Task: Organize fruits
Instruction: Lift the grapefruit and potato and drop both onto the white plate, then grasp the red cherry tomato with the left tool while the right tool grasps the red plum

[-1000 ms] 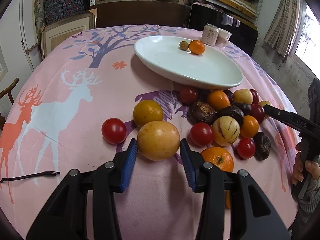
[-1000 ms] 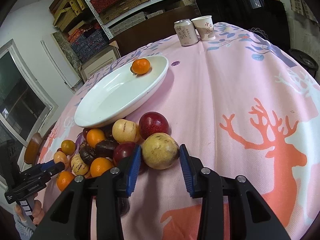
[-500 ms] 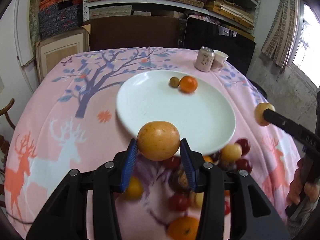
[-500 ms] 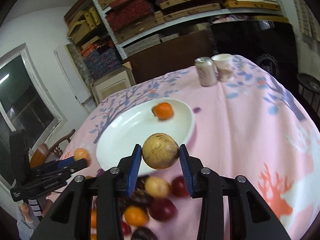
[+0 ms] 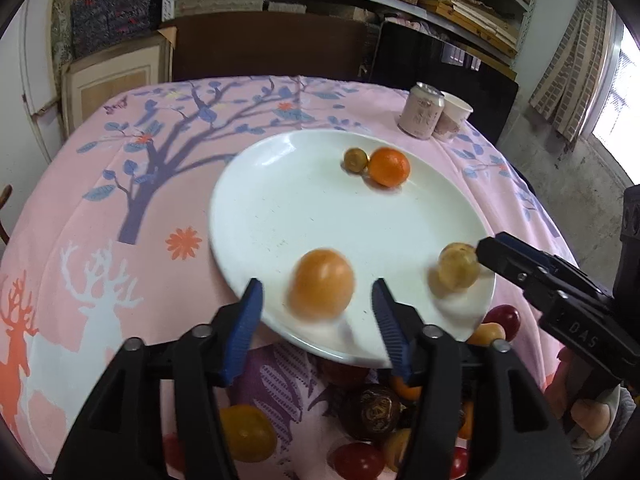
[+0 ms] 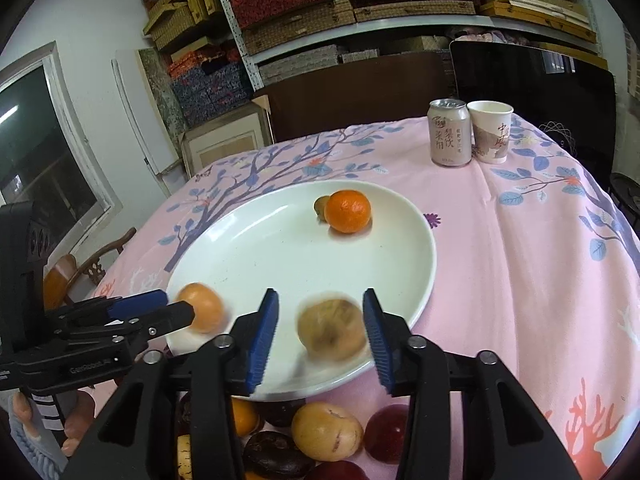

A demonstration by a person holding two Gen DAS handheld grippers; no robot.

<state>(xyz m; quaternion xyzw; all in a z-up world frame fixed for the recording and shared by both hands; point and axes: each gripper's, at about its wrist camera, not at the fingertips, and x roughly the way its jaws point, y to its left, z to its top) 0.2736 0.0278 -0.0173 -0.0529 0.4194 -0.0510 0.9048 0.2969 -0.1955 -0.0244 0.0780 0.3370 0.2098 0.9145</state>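
Observation:
A white plate (image 5: 320, 208) (image 6: 280, 248) lies on the pink tablecloth. My left gripper (image 5: 316, 286) hovers over the plate's near rim, jaws opening. A blurred yellow-orange fruit (image 5: 322, 283) sits between the pads, free of both. My right gripper (image 6: 320, 296) is over the plate's right edge, jaws also opening, and a blurred tan fruit (image 6: 332, 330) lies loose between its pads. Each gripper shows in the other's view, the right gripper (image 5: 496, 256) and the left gripper (image 6: 176, 308). A tangerine (image 5: 389, 167) and a small brownish fruit (image 5: 355, 159) rest at the plate's far side.
A heap of mixed fruits (image 6: 326, 432) (image 5: 372, 412) lies on the cloth just below the plate's near rim. A drink can (image 6: 449, 132) and a paper cup (image 6: 490, 130) stand at the far right. Shelves, boxes and a wooden chair (image 6: 80, 268) surround the table.
Both grippers rose from the fruit heap and carried their fruits over the plate. Their jaws have now spread, and both fruits have come loose from the pads.

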